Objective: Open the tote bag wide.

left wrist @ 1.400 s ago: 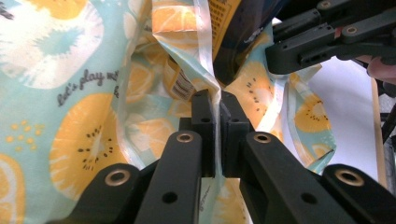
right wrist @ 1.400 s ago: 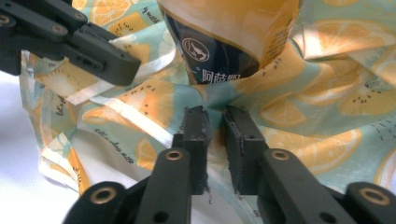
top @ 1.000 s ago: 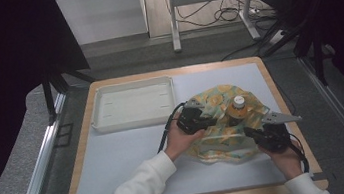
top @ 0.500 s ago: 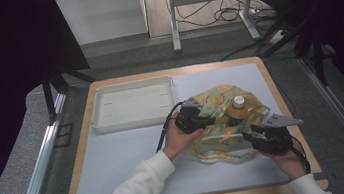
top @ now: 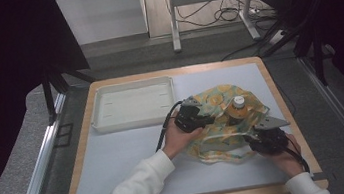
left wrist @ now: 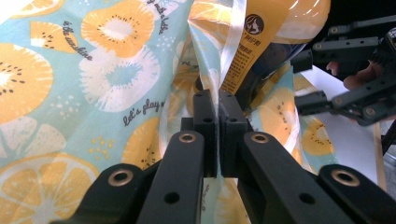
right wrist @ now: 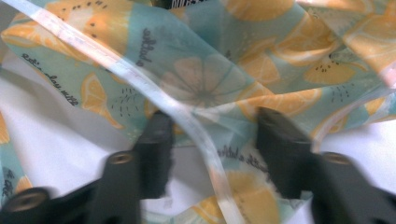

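Observation:
A light-blue bag printed with orange slices [top: 218,121] lies crumpled on the right half of the table, and a bottle with a white cap and orange label [top: 238,104] stands inside it. My left gripper [top: 202,118] is at the bag's left side, shut on a fold of the bag's edge [left wrist: 205,70] right beside the bottle's label [left wrist: 252,42]. My right gripper [top: 251,139] is at the bag's near right edge. Its jaws stand open astride the bag's white hem strip [right wrist: 196,135], with printed film [right wrist: 210,84] between and beyond them.
A white shallow tray [top: 133,104] sits at the back left of the table mat [top: 118,164]. The wooden table edge [top: 282,107] runs close along the right of the bag. The right gripper also appears far off in the left gripper view [left wrist: 355,65].
The right gripper has slid left and slightly nearer along the bag's near edge. The left gripper has held its place on the bag.

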Motion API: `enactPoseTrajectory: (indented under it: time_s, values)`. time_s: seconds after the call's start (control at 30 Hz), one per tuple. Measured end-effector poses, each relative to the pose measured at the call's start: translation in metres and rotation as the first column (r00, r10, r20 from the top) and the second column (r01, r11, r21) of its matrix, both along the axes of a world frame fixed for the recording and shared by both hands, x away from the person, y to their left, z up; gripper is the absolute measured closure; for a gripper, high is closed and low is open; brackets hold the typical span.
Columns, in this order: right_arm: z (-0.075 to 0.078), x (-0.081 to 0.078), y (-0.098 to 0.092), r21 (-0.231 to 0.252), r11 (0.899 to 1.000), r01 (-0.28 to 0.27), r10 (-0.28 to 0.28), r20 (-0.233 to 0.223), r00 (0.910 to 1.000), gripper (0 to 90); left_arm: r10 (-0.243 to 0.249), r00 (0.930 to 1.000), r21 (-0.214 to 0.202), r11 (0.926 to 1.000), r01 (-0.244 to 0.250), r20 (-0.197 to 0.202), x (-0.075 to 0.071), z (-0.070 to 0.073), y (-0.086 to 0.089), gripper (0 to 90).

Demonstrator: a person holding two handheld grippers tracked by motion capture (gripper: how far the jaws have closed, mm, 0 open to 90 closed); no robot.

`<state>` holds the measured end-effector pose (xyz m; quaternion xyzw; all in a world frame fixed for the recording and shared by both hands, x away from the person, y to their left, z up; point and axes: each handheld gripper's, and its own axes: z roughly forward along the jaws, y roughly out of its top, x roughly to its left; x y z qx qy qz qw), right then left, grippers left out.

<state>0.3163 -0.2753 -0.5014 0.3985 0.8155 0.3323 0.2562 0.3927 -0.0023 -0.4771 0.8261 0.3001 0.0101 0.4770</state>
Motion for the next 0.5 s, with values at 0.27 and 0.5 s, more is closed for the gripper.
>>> enactPoseTrajectory:
  time_s: [0.27,0.5]
  values:
    - [0.008,-0.002,-0.008,0.097,0.995,0.003,-0.004,0.011,0.9999,86.9,0.006,1.0000,-0.001,1.0000,-0.006,-0.005,0.001,0.000,0.001,88.3]
    - [0.018,-0.015,-0.011,0.147,0.989,-0.016,0.009,0.044,0.9990,88.9,0.012,0.9999,-0.002,0.9999,-0.012,0.002,0.006,0.003,0.000,88.4]
